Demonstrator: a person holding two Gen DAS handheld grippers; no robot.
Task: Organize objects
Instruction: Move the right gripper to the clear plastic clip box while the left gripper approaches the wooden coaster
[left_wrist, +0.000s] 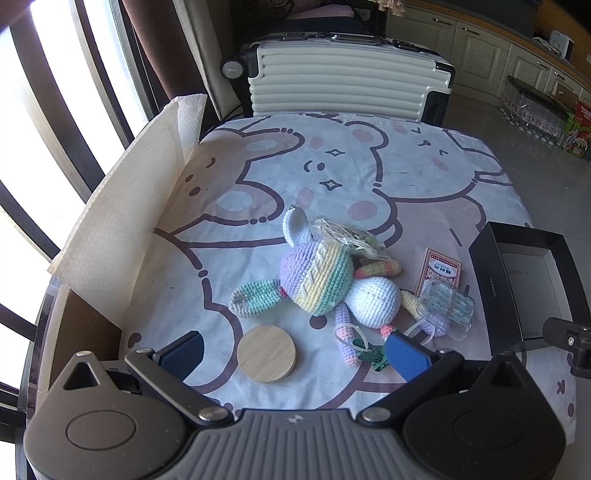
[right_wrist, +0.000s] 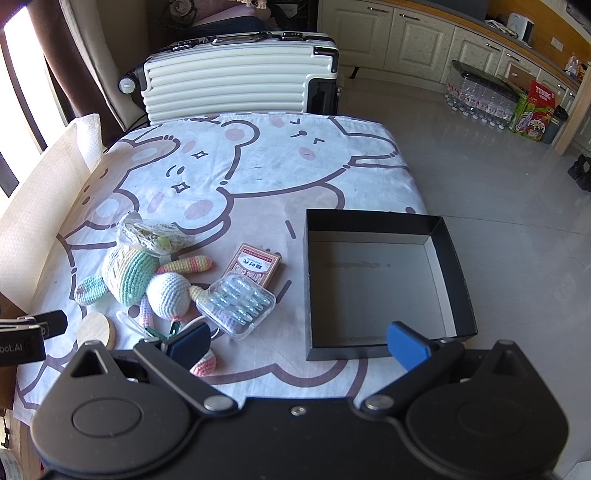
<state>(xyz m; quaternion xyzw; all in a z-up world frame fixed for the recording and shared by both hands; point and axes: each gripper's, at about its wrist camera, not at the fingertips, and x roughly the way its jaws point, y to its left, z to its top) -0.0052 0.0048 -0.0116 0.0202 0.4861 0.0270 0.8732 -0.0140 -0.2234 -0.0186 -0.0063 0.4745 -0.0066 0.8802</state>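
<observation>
Looking down its wide-open, empty left gripper (left_wrist: 295, 350), the left wrist view shows the round pale wooden coaster (left_wrist: 266, 353) whole between the fingers. The right wrist view alone shows the whole shallow black cardboard box (right_wrist: 452, 258), beyond the equally open, empty right gripper (right_wrist: 297, 341). Mid-table on the bear-print cloth (left_wrist: 369, 162), the pastel crocheted rabbit (left_wrist: 317, 282) lies flat, long axis slanting from ears at far left to feet at near right.

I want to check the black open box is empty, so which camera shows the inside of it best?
The right wrist view: the black open box sits whole in frame, its grey floor bare. The left wrist view catches only part of the box at the right edge, with its near corner hidden by the other gripper.
</observation>
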